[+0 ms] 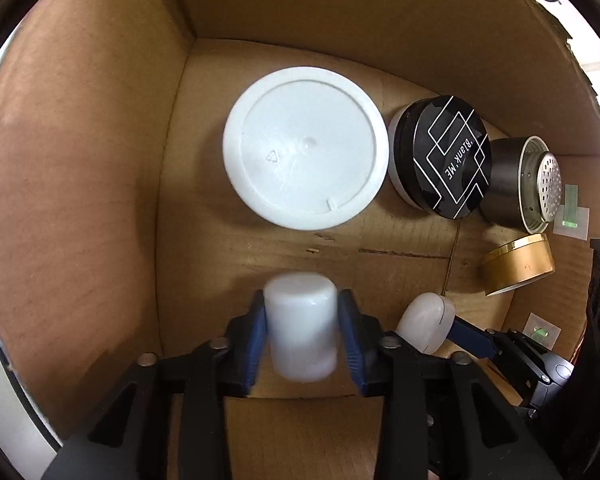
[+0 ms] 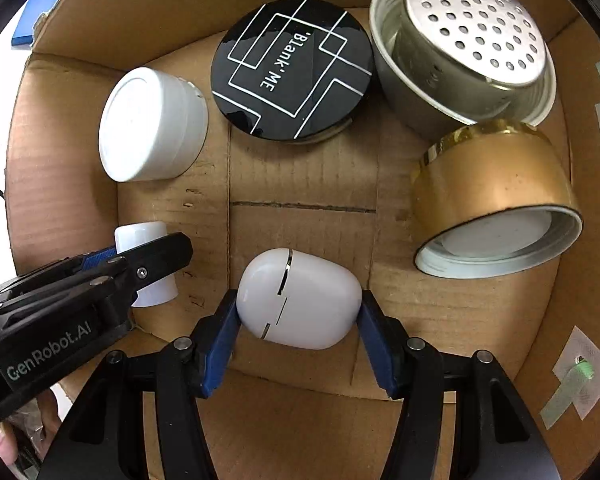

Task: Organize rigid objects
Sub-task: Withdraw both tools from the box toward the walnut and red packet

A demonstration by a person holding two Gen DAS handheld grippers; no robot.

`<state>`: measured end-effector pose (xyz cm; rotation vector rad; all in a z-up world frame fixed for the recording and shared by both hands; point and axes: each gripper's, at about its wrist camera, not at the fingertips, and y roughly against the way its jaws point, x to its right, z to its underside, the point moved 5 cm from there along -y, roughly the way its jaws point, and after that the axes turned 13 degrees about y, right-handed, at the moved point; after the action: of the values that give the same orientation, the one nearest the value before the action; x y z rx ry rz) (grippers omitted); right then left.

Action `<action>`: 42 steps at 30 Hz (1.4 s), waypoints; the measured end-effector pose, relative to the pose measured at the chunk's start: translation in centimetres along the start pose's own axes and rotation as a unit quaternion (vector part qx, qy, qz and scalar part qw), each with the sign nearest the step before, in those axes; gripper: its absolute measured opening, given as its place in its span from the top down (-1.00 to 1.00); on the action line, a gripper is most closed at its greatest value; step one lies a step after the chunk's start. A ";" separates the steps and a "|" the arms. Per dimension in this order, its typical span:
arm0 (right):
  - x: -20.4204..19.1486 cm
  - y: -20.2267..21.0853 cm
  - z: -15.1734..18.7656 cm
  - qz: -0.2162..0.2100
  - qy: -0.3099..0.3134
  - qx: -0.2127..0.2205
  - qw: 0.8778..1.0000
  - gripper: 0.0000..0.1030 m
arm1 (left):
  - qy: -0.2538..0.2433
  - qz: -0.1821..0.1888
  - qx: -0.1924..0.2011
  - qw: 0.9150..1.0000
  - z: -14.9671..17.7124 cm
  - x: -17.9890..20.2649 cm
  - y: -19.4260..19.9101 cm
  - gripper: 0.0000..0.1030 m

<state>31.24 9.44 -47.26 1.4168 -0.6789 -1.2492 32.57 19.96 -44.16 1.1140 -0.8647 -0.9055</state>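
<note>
Inside a cardboard box (image 1: 100,200), two claws point steeply down at its floor, side by side. The left claw (image 1: 301,312) has a small white cylinder (image 1: 300,320) between its blue pads (image 1: 256,332); the cylinder's long axis runs along the claw's fingers, its rounded end away from the camera. The pads sit at both sides of it, but whether they press on it or have just let go cannot be told. In the right wrist view the same cylinder (image 2: 146,264) stands near the box's left wall.

The right claw (image 2: 298,320) holds a smooth white pebble-shaped case (image 2: 300,298), narrowly gripped at its two ends, its long axis lying across the fingers. A thin seam with a metallic hinge runs over its top.

Further in, along the back wall from left to right: a wide white jar (image 2: 152,124) with a flat lid, a black round tin (image 2: 294,68) with white line pattern and the words "Blank ME", and a silver perforated tin (image 2: 464,48) tipped on its side. A gold lid (image 2: 496,208) leans just beside it, open side showing.
</note>
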 end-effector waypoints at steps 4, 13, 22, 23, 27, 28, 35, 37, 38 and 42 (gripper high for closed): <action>0.0 0.6 0.1 0.005 0.006 -0.006 1.000 -0.31 | 0.006 0.005 -0.004 1.000 0.5 0.5 1.2 -0.13; 1.8 5.8 1.9 0.035 0.004 0.019 0.999 -0.47 | -0.004 0.006 0.029 1.000 3.1 1.5 5.1 -0.57; 2.9 10.7 5.0 0.102 0.015 0.062 0.993 -0.98 | -0.024 -0.019 0.089 0.996 6.7 2.1 8.6 -1.00; 2.7 10.9 5.4 0.106 0.016 0.066 0.992 -0.99 | -0.025 -0.019 0.093 0.995 7.1 2.0 9.0 -1.00; 2.5 12.7 7.0 0.128 0.021 0.083 0.988 -0.99 | -0.028 -0.017 0.121 0.992 8.4 1.9 10.6 -1.00; 2.2 13.1 7.3 0.130 0.022 0.086 0.987 -0.99 | -0.030 -0.017 0.130 0.991 8.9 2.0 11.2 -1.00; 0.5 17.0 10.1 0.134 0.034 0.124 0.983 -0.99 | -0.039 -0.014 0.188 0.981 11.5 2.5 15.5 -1.00; 0.1 17.8 10.6 0.132 0.039 0.134 0.981 -0.99 | -0.039 -0.009 0.198 0.979 12.2 2.7 16.3 -1.00; -0.1 18.2 10.8 0.131 0.042 0.139 0.981 -0.99 | -0.039 -0.008 0.202 0.979 12.4 2.7 16.7 -1.00; -0.4 19.9 11.7 0.126 0.051 0.154 0.979 -0.99 | -0.042 0.004 0.212 0.976 13.6 3.7 17.7 -1.00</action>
<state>24.70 0.69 -26.93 1.5759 -0.9802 -0.8938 24.43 15.10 -23.59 1.4440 -1.1676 -0.7849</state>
